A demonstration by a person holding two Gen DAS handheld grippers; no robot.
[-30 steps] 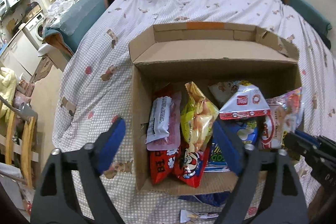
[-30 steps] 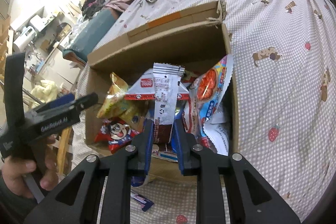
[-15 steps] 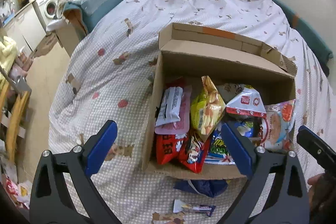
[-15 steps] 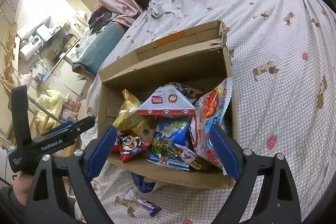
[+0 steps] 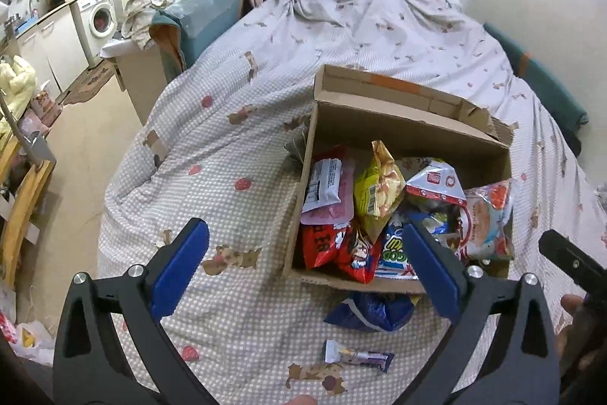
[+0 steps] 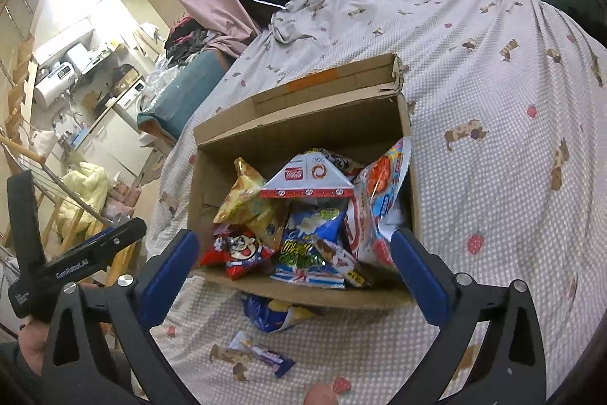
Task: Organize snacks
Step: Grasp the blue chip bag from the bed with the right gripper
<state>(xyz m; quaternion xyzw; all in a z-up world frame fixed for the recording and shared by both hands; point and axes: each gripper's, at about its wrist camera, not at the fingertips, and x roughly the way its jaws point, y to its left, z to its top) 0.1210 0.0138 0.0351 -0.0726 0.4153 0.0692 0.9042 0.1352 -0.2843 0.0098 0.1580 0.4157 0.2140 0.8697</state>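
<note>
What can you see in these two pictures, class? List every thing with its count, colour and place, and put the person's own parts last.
Cardboard box: one, brown, open, on the bed.
Snack packets in the box: several, red, yellow, blue, white, pink; exact count unclear.
Yellow packet: one, standing mid-box.
White triangular packet: one, red-trimmed, on top of the pile.
Blue bag: one, on the bedspread in front of the box.
Small wrapped bar: one, white and purple, nearer than the blue bag.
Bedspread: one, pale dotted, covering the bed.
Washing machine: one, white, far left.
Left claw: blue pads, opening, empty.
Right claw: blue pads, opening, empty.
</note>
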